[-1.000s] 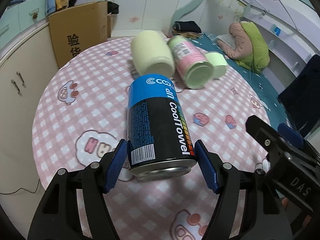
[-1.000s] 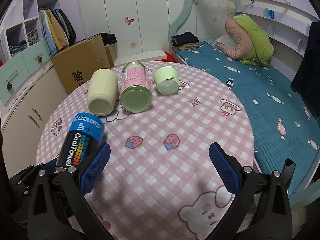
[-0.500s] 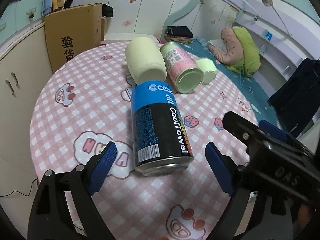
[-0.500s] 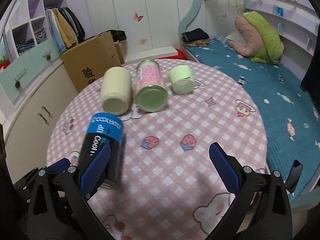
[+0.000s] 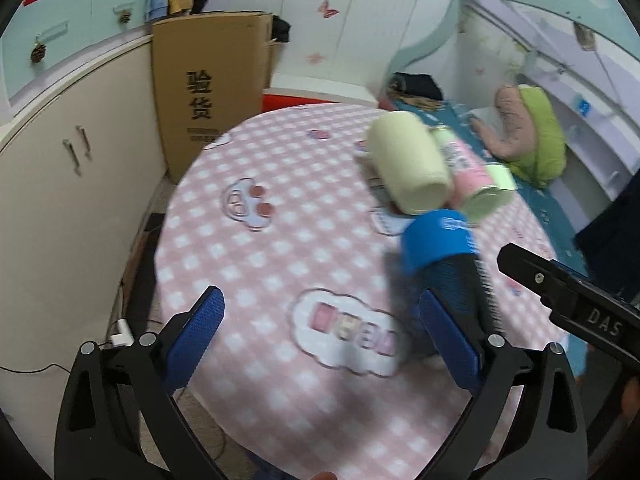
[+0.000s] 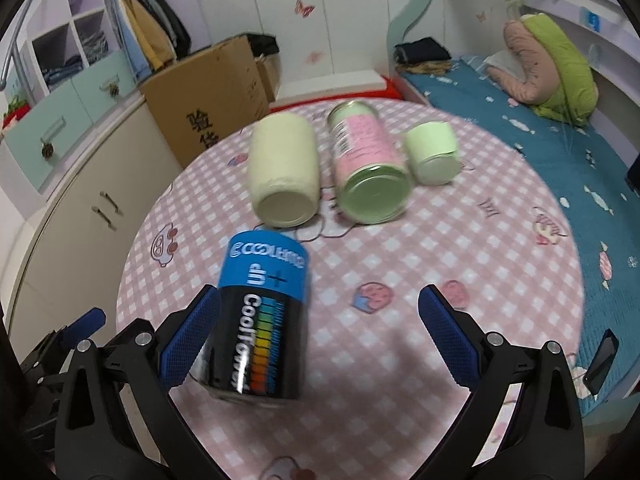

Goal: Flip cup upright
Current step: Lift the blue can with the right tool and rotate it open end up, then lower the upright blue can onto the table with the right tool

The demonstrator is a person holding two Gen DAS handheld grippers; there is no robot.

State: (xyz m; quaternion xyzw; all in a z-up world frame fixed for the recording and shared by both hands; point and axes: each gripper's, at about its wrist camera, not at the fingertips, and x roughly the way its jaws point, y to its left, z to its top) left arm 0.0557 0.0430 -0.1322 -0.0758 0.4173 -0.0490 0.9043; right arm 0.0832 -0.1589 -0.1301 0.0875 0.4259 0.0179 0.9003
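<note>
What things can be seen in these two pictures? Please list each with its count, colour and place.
CoolTowel can: 1, blue top and black body, near part of the table, standing.
Cream cup: 1, pale cream, far part of the table, lying on its side.
Pink can: 1, pink label with green ends, lying to the right of the cream cup.
Small green cup: 1, light green, lying to the right of the pink can.
Table: 1, round, pink checked cloth.
Cardboard box: 1, brown, on the floor behind the table.
Bed: 1, teal sheet, to the right.
Left gripper: 1, black with blue pads, open, empty.
Right gripper: 1, black with blue pads, open.
</note>
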